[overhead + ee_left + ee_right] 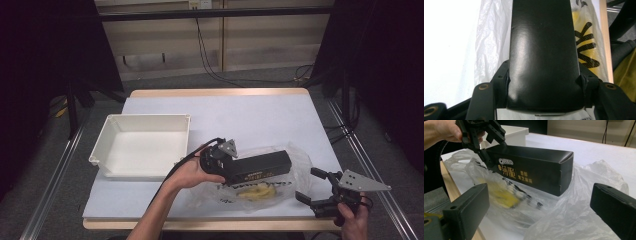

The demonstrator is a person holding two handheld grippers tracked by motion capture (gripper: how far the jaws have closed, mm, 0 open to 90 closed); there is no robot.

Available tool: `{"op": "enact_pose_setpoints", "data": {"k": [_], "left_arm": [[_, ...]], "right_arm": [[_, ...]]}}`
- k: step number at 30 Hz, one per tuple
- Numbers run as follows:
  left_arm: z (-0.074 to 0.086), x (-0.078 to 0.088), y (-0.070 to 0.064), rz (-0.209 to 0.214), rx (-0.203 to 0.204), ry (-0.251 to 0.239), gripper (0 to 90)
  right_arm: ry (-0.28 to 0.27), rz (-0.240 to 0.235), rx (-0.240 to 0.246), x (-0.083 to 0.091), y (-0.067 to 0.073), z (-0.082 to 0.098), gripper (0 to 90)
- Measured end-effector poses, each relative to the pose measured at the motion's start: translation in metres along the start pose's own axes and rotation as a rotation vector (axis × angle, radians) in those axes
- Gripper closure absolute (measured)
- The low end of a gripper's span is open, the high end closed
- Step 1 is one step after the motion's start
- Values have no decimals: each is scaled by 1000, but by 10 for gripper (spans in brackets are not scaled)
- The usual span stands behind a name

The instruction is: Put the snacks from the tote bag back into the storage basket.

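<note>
The left gripper [235, 167] has its fingers clamped on one end of the black Oreo box [262, 167], held above the clear plastic bag [300, 167] on the desk [260, 115]. The right gripper [312, 186] waits beside the bag, fingers spread and empty; something yellow, seemingly a packet [256, 192], lies inside.

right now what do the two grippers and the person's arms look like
Both are black two-jaw tools. The left gripper has a small grey three-cornered plate on top and a black cable trailing back along the forearm. The right gripper has a larger grey plate with small holes and flat, blocky black jaws. Both forearms are bare, with no sleeves in view.
</note>
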State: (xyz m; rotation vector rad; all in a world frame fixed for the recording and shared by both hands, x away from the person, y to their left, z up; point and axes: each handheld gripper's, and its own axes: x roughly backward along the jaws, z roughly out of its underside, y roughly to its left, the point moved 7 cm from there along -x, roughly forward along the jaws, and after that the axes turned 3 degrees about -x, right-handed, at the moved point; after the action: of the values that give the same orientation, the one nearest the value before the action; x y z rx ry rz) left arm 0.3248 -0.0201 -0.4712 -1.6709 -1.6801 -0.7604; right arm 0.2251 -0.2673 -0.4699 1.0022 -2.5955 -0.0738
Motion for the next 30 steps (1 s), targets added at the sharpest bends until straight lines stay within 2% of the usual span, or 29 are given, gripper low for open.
{"op": "enact_pose_setpoints", "data": {"k": [4, 5, 11, 18, 22, 27, 30], "left_arm": [[-1, 4, 0, -6, 5, -13, 428], [-1, 5, 0, -5, -3, -4, 428], [-7, 8, -2, -7, -12, -27, 428], [-13, 19, -3, 3, -25, -54, 428], [-13, 24, -2, -1, -26, -55, 428], [-16, 35, 1, 1, -27, -86, 428], [-16, 40, 0, 2, -34, -84, 428]], "right_arm": [[-6, 5, 2, 1, 0, -1, 17], [-8, 9, 4, 1, -1, -1, 14], [-21, 0, 17, 1, -1, -1, 9], [-46, 15, 23, 1, -2, -2, 1], [-43, 18, 19, -1, -2, -2, 0], [-38, 20, 19, -1, -1, -2, 0], [-43, 24, 27, -1, -3, -2, 0]]}}
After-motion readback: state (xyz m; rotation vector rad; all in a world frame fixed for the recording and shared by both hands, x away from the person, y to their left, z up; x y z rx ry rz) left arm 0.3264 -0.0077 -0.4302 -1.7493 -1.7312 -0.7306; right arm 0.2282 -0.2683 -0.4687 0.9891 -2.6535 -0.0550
